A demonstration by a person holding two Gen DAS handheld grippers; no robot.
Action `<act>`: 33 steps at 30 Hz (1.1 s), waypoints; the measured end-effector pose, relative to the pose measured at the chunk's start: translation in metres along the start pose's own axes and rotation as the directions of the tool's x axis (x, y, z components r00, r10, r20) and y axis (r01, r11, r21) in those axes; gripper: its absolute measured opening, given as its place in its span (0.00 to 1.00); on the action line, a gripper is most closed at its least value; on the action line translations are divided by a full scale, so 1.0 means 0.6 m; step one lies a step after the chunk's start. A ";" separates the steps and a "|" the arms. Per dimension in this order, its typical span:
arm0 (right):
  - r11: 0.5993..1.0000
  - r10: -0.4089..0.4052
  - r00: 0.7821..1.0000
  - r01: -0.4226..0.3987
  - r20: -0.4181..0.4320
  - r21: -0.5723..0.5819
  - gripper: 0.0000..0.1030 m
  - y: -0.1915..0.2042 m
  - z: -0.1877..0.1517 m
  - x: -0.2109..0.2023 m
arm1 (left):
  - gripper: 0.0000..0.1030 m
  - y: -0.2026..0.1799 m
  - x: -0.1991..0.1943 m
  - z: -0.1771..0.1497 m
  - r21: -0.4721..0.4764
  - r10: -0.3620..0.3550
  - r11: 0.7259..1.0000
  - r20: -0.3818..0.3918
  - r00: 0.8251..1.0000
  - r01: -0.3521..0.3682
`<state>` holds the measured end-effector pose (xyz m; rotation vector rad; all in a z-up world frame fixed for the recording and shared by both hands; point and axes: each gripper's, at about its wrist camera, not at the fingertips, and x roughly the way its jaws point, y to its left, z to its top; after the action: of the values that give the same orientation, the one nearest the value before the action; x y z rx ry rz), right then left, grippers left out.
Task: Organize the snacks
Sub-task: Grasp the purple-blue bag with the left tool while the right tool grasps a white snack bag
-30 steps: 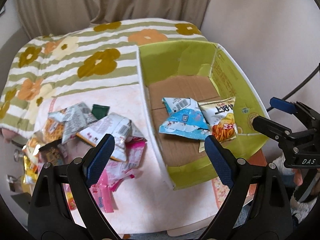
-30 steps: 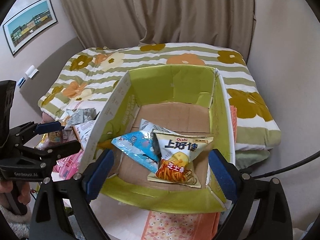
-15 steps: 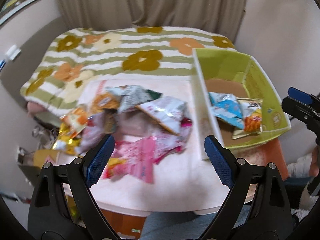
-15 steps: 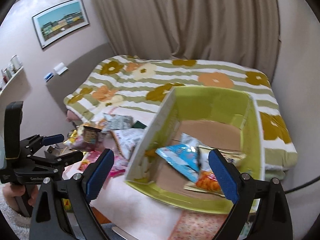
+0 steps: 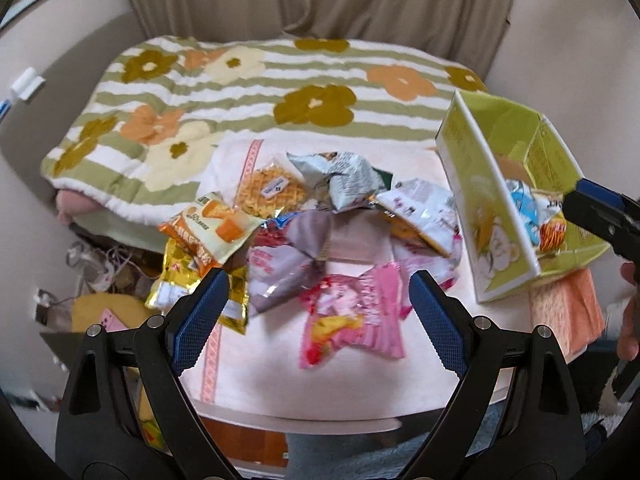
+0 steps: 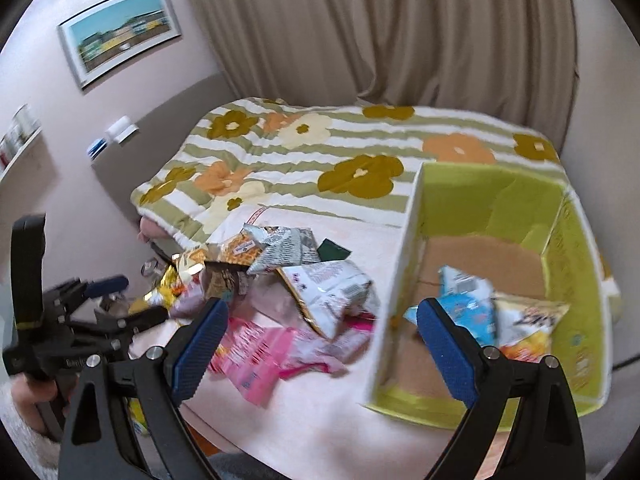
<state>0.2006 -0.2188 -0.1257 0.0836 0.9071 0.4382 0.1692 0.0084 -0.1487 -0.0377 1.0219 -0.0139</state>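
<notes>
Many snack bags lie in a messy pile on the table. The pile sits on the left part of the table, just beside a green box. A pink bag lies at the near edge of the pile. A grey bag sits at the far side, touching a bag of yellow noodles. An orange bag and a gold bag hang over the left edge of the table. A white bag leans next to the box wall.

Two bags are inside the box. One is blue and one is yellow, and they touch each other on the brown box floor.

The left claw is wide open and holds nothing. It hangs over the near side of the pile, with the pink bag between its blue pads. The right claw is wide open too and holds nothing. It hangs above the near left corner of the box, with one pad over the pile and one over the box. In the right view the left claw shows at the far left, held in a hand.

Behind the table is a bed with a striped flower blanket. A curtain hangs behind the bed, and a picture is on the wall.
</notes>
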 end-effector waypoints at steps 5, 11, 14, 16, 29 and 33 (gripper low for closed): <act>0.991 -0.042 0.998 0.047 -0.038 0.128 0.91 0.032 0.014 0.058 | 0.88 0.042 0.048 0.016 0.091 -0.060 0.994 -0.052 0.997 0.065; 0.945 -0.154 0.985 0.171 -0.082 0.278 0.91 0.042 0.017 0.112 | 0.88 0.060 0.124 0.033 0.222 -0.140 0.960 -0.147 0.979 0.171; 0.913 -0.180 0.980 0.199 -0.088 0.356 0.91 0.039 0.010 0.133 | 0.88 0.053 0.156 0.034 0.301 -0.158 0.931 -0.181 0.971 0.208; 0.894 -0.187 0.977 0.213 -0.103 0.394 0.91 0.036 0.005 0.149 | 0.88 0.042 0.176 0.032 0.353 -0.149 0.911 -0.204 0.967 0.215; 0.798 -0.233 0.960 0.279 -0.153 0.534 0.91 0.001 0.005 0.249 | 0.88 0.035 0.258 0.027 0.394 -0.145 0.881 -0.300 0.943 0.261; 0.771 -0.258 0.954 0.298 -0.152 0.563 0.91 -0.011 0.007 0.260 | 0.88 0.036 0.274 0.030 0.393 -0.156 0.875 -0.321 0.934 0.282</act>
<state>0.2895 -0.1617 -0.2404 0.4949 1.0777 -0.1338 0.2702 0.0257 -0.2801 0.2633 1.2755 -0.4711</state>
